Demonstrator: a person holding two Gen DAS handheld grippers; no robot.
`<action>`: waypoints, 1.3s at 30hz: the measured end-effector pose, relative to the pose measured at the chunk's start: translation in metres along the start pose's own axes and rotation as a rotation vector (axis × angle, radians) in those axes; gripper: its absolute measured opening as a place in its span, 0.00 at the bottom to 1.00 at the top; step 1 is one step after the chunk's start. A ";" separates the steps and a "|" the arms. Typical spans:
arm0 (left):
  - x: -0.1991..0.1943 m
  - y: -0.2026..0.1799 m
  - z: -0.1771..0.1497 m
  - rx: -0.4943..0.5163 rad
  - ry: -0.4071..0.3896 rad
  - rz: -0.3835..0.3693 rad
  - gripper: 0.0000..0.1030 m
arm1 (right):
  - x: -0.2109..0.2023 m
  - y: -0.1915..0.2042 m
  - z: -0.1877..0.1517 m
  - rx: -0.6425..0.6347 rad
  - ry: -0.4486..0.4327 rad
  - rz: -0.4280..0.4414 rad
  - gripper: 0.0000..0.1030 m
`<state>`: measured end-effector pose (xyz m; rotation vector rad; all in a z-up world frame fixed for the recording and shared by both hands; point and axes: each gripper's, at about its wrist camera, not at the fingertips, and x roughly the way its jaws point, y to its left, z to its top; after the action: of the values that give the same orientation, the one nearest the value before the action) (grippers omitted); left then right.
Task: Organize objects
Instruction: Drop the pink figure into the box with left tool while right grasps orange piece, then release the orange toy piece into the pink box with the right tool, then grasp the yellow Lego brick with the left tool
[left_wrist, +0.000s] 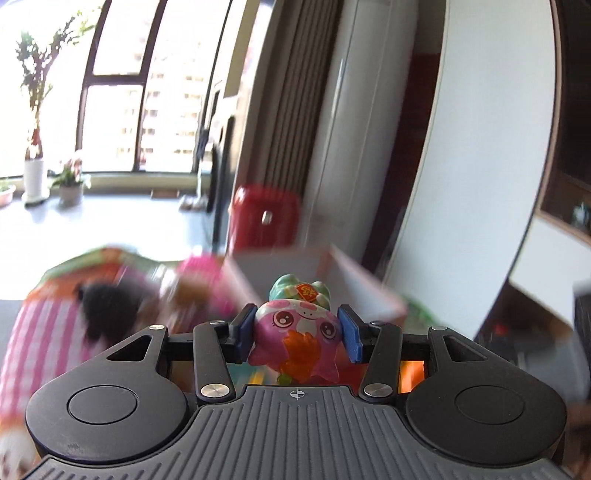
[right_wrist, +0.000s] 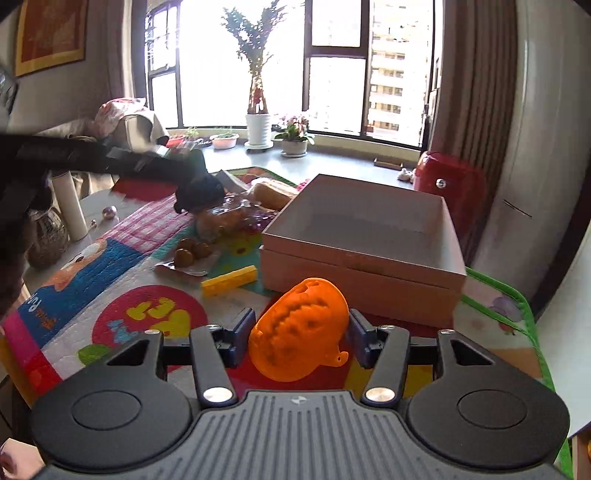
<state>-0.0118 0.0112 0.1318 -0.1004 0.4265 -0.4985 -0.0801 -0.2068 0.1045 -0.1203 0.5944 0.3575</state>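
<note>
Both grippers clamped, left on pink toy, right on orange toy; I'd guess they're bound for the open box.

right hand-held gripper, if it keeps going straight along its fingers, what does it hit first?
Probably the near wall of the open cardboard box, straight ahead of the right hand-held gripper and the orange toy it grips. Depth is unclear.

black gripper, blue-padded fingers, seemingly dark sleeve

Sunlit bay window, brown curtain, perhaps radiator.
</note>
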 end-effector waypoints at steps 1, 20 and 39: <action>0.020 -0.002 0.014 -0.024 -0.020 -0.020 0.52 | -0.002 -0.005 -0.002 0.015 -0.007 -0.008 0.52; 0.035 0.020 -0.051 0.025 0.093 0.021 0.52 | 0.031 -0.061 0.058 0.147 -0.119 -0.073 0.52; 0.070 0.028 -0.087 0.140 0.245 0.060 0.52 | 0.048 -0.023 0.007 0.046 -0.015 -0.141 0.86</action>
<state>0.0197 0.0023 0.0214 0.1092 0.6303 -0.4818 -0.0308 -0.2130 0.0834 -0.1152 0.5759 0.2076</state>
